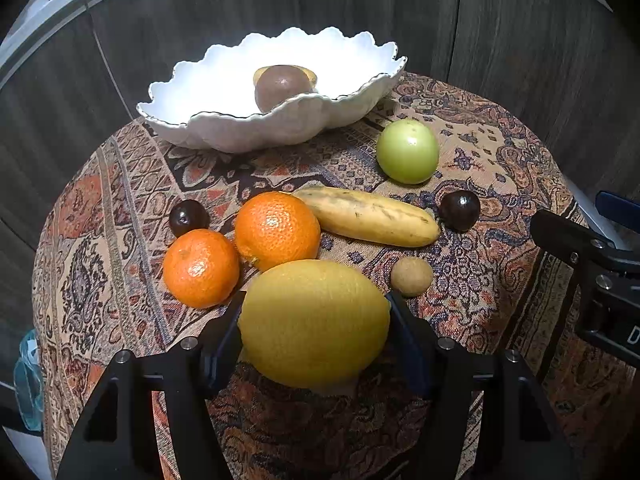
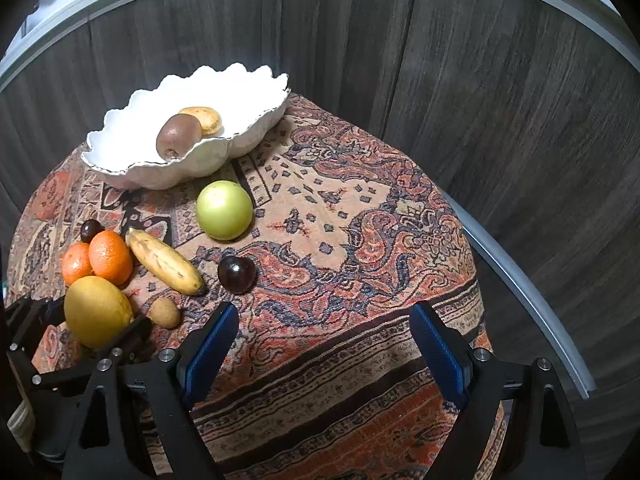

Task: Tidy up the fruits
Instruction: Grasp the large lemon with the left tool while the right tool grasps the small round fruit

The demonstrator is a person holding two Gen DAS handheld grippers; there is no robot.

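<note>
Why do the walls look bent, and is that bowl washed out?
Left wrist view: the white bowl interior is overexposed, and glare spots sit on the green apple. Right wrist view: fisheye distortion curves the wood wall panels, and the corners go dark.

- A large yellow lemon point(image 1: 314, 322) is sitting between the left tongs point(image 1: 316, 330), both pads touching its sides.
- Two oranges point(image 1: 276, 230) point(image 1: 201, 268) are touching at its 11 o'clock, a dark plum point(image 1: 189, 218) lying behind them.
- A spotted yellow banana point(image 1: 372, 216) is lying flat at 1 o'clock, a second dark plum point(image 1: 460, 210) by its tip.
- A small tan fruit point(image 1: 411, 277) is resting at 2 o'clock.
- A green apple point(image 1: 407, 151) is sitting beyond the banana.
- A white scalloped bowl point(image 1: 224, 128) is holding a brown kiwi point(image 1: 282, 88) and a yellowish fruit point(image 2: 206, 118) at 12 o'clock.
</note>
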